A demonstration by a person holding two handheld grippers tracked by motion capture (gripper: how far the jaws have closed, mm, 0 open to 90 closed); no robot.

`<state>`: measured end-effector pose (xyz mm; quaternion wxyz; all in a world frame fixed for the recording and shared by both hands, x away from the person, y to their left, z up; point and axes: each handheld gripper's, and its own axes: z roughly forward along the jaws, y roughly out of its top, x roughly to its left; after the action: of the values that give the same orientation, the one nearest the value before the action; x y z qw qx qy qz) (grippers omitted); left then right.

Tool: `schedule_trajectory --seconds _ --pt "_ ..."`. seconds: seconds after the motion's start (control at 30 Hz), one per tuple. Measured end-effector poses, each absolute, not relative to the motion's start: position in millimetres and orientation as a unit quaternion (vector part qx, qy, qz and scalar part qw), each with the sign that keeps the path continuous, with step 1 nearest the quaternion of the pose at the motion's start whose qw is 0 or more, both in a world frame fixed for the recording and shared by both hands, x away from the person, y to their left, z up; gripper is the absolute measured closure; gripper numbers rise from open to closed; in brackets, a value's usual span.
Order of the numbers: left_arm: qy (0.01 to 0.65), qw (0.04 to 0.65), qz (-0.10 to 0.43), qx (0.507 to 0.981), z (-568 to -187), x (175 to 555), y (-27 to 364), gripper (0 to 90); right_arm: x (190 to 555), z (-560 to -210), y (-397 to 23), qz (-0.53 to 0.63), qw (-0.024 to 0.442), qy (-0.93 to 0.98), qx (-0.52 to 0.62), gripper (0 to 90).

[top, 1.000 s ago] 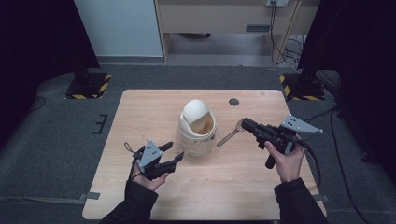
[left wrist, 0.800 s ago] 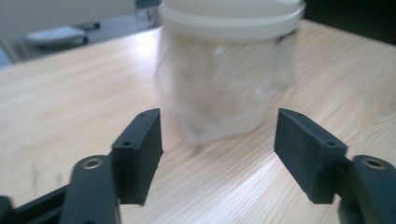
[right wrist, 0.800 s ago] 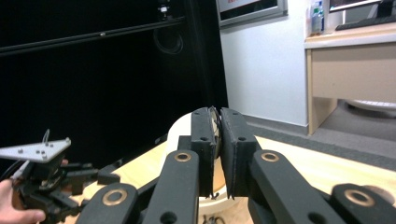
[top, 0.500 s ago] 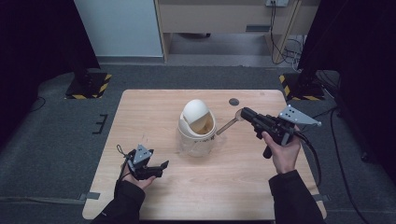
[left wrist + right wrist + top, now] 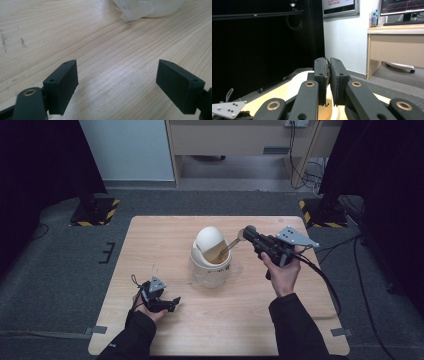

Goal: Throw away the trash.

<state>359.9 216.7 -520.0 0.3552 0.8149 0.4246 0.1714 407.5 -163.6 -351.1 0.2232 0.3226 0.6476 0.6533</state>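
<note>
A white bin (image 5: 212,265) with a domed swing lid (image 5: 209,237) stands at the middle of the wooden table (image 5: 165,240). My right gripper (image 5: 248,232) hovers just right of the bin and is shut on a thin tan stick (image 5: 229,245). The stick slopes down into the bin's opening. In the right gripper view the jaws (image 5: 328,62) are pressed almost together on something thin. My left gripper (image 5: 172,302) rests open on the table at the front left, apart from the bin. Its pads (image 5: 62,82) stand wide over bare wood, with the bin's crinkled liner (image 5: 140,10) beyond.
A desk (image 5: 240,135) stands behind the table, and a black stand on a hazard-striped base (image 5: 92,212) flanks each far corner. The right gripper's cable (image 5: 325,280) trails off the table's right side. The other gripper's grey plate (image 5: 228,108) shows low in the right gripper view.
My left gripper has drawn back from the bin to the front left of the table. My right gripper has carried the stick up and left, and its end now sits in the bin's opening.
</note>
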Motion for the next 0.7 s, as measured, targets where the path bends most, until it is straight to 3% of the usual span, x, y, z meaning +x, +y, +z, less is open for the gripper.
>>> schedule_trajectory --seconds 0.7 --pt "0.426 0.363 0.174 0.810 -517 361 219 17.1 424 -419 -108 0.576 0.209 0.726 0.313 83.4"
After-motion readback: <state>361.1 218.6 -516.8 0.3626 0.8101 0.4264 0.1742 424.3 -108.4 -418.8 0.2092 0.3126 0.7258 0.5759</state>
